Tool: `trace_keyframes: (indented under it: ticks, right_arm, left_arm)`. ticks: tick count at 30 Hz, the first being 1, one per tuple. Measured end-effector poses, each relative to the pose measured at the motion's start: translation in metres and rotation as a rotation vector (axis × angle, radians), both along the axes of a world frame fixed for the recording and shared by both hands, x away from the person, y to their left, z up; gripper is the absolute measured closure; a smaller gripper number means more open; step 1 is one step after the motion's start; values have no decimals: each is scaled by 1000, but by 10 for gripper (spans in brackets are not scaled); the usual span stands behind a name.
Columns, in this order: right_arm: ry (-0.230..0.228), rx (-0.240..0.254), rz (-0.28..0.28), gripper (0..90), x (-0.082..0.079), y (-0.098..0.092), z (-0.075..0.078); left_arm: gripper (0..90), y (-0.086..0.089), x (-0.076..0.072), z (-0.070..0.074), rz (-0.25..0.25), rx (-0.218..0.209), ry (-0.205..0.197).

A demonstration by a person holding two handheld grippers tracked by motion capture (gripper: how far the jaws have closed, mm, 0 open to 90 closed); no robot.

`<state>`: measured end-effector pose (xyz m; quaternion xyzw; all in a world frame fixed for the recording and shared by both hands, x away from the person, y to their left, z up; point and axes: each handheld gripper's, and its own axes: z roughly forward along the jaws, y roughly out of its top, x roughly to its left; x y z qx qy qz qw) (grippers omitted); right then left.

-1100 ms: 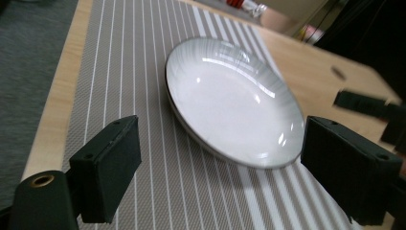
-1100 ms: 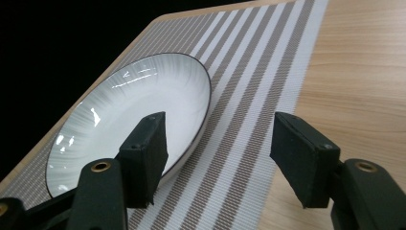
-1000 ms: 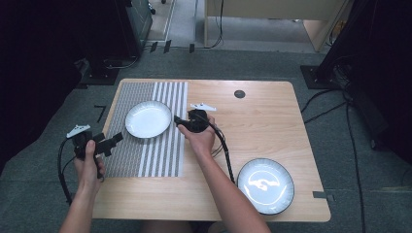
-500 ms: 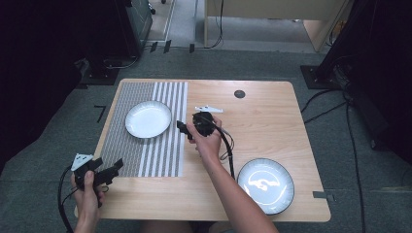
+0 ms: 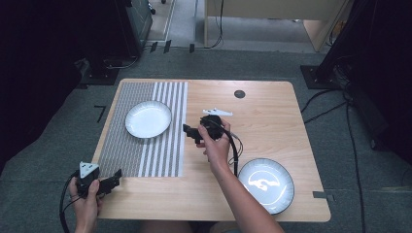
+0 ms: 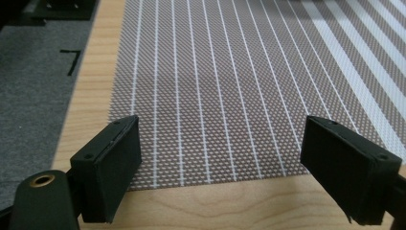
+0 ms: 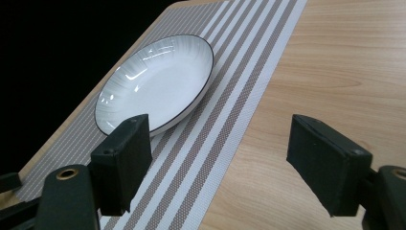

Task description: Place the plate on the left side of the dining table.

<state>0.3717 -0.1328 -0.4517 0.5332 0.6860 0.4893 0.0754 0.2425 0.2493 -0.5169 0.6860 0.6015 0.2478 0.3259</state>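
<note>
The worktop [image 5: 272, 111] is pale wood with a striped mat [image 5: 145, 131] laid over its left part. On the mat's far half sits a white plate [image 5: 148, 118] with a dark rim, lying flat and free of either tool. A second plate [image 5: 266, 185] rests on bare wood near the front right corner, well apart from the first.

The right tongs [image 5: 188, 130] hang over the wood just beside the mat's right edge, pointing toward the plate on the mat. Their jaws have just been opening and now stand wide with nothing between them; in the right gripper view the plate lies beyond the left jaw.

The left tongs [image 5: 116, 176] sit low at the mat's front left corner, jaws wide and empty, the mat's near edge between them.
</note>
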Motion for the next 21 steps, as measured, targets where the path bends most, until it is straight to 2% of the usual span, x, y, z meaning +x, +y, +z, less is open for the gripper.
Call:
trace_keyframes:
  ticks: [2, 3, 5, 7, 12, 15, 21]
  right_arm:
    - [-4, 0, 3, 231, -4, -5, 3]
    - [-13, -14, 8, 229, -6, -7, 4]
    - [-30, -61, 13, 227, -10, -10, 6]
    - [-31, -50, 12, 224, -14, -15, 8]
    - [-42, -67, -1, 222, -22, -28, 13]
    - [-43, -63, -8, 222, -25, -38, 16]
    - [-48, -19, -27, 221, -35, -55, 22]
  left_arm:
    - [137, -4, 0, -1, -4, 49, 4]
    - [136, -6, 0, -1, -7, 57, 4]
    - [137, -5, 0, -1, -7, 47, 5]
    - [137, -5, 0, -1, -7, 47, 5]
    - [135, -5, 1, -1, -8, 53, 7]
    - [134, -5, 1, -1, -8, 53, 8]
    - [134, -5, 1, -1, -8, 52, 8]
